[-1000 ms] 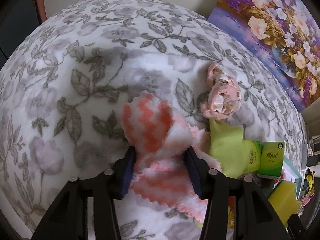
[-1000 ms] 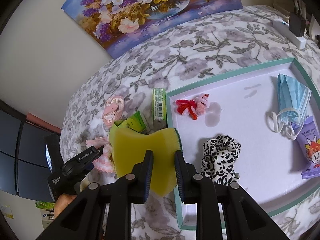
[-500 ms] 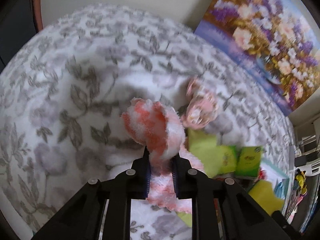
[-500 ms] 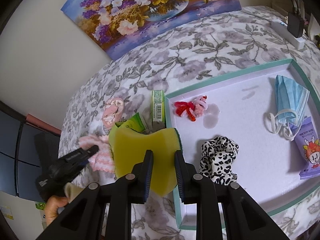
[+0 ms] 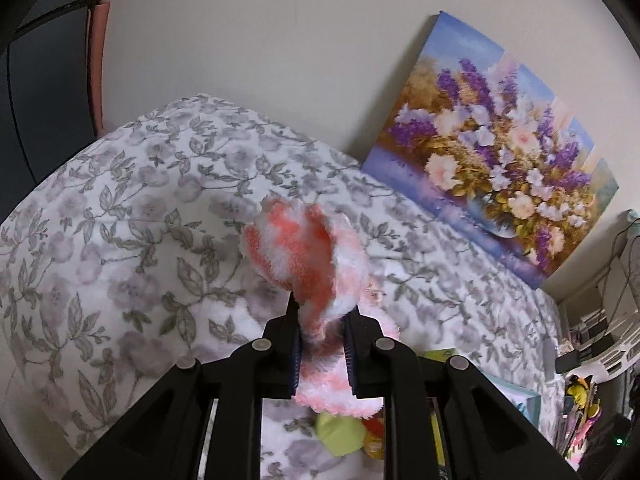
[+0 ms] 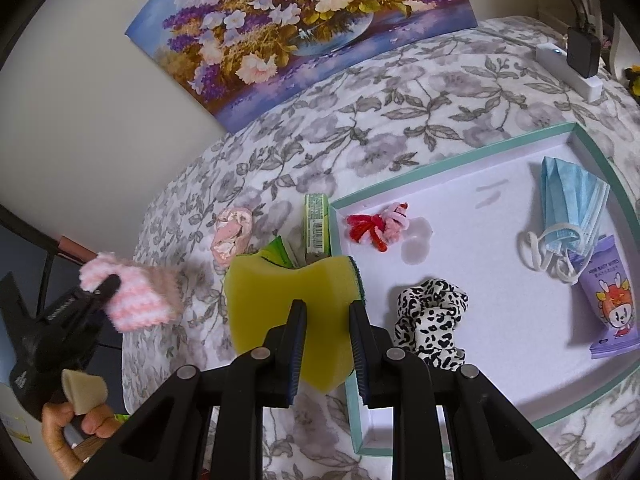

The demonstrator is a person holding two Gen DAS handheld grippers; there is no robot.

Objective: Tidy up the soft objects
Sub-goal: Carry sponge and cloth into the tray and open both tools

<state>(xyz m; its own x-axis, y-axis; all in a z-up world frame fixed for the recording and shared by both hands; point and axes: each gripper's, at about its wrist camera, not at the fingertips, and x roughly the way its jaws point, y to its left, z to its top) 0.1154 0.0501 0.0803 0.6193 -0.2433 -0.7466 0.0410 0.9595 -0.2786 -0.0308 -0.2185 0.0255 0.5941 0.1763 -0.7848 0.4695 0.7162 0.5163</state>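
Our left tongs (image 5: 322,340) have just squeezed tight on the fluffy pink-and-white cloth (image 5: 308,268) and lifted it up off the flowery blanket (image 5: 120,220). A moment ago they were wide apart around it down on the blanket. Now it hangs in the air, so we think it is ready to go to the tray.

Our right tongs (image 6: 327,332) have not moved. They are nearly closed and pinch the yellow sponge (image 6: 276,292), which hangs over the near-left edge of the green-edged tray (image 6: 452,148).

In the tray, nearest us, lies the spotted hair tie (image 6: 432,316). Farther back are the red and pink fuzzy twist (image 6: 376,226) and the blue face mask (image 6: 572,204). Left of the tray, on the blanket, a small pink scrunchie (image 6: 232,234) waits.
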